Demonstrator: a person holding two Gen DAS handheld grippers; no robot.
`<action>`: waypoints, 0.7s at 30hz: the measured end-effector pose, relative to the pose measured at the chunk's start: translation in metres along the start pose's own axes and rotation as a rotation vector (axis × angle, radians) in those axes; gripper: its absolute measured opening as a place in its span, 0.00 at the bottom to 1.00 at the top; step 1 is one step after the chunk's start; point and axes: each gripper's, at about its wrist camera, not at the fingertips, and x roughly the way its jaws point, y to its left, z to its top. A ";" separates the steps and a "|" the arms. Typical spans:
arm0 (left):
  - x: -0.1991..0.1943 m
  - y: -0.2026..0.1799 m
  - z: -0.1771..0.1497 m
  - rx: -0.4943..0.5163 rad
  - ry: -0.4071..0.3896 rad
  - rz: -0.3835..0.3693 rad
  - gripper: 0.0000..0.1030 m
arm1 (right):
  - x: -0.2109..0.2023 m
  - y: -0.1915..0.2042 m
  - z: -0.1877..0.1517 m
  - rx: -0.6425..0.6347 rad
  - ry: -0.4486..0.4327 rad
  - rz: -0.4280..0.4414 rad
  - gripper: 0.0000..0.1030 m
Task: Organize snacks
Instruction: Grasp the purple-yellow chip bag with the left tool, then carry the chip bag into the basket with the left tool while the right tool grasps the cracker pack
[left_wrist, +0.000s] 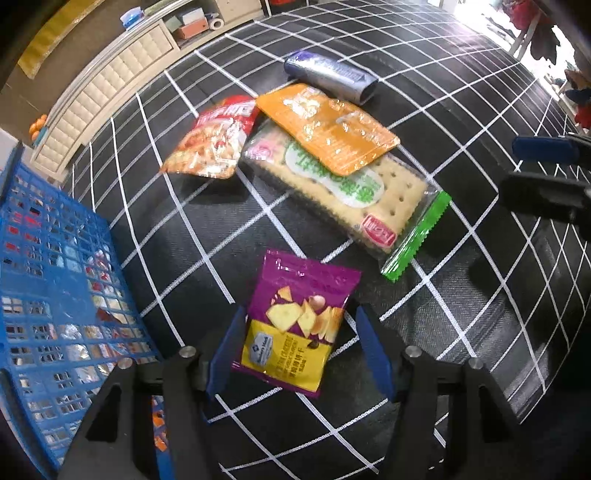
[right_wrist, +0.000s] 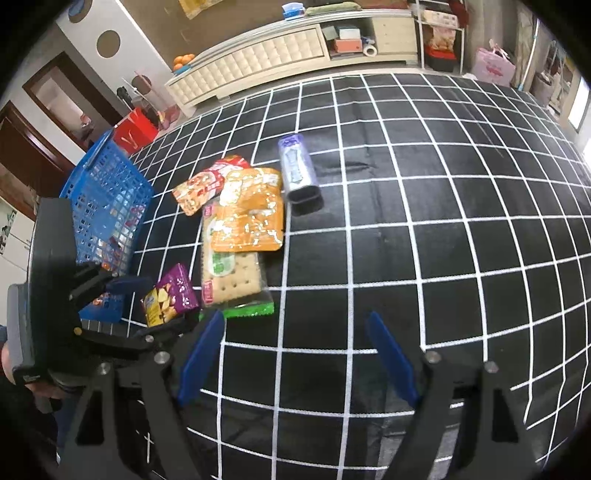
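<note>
On my left gripper the two blue fingers stand wide apart, and the purple chip packet lies flat on the black checked cloth right in the gap between them; I see cloth on both sides of it, so the fingers are not pressing it and I have hold of nothing there. The packet's yellow end points toward the gripper body, its purple end outward. Just to the left of that gripper stands the blue basket, with wrappers showing through its mesh wall. Farther out lies the cracker pack with its green end seal, an orange packet resting on top of it, a red packet touching its left side, and a silvery purple tube beyond them. My right gripper hangs over bare cloth, its fingers also spread wide and empty; the cracker pack's green seal sits just ahead of its left finger.
</note>
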 end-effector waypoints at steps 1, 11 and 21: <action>0.000 0.002 -0.001 -0.020 -0.004 -0.027 0.51 | 0.001 0.000 0.000 0.002 0.001 -0.001 0.82; -0.014 -0.008 -0.026 -0.096 -0.094 -0.003 0.45 | 0.010 0.001 0.000 -0.006 0.027 -0.050 0.82; -0.097 -0.006 -0.032 -0.140 -0.289 -0.012 0.45 | -0.021 0.010 0.004 0.009 -0.016 -0.060 0.82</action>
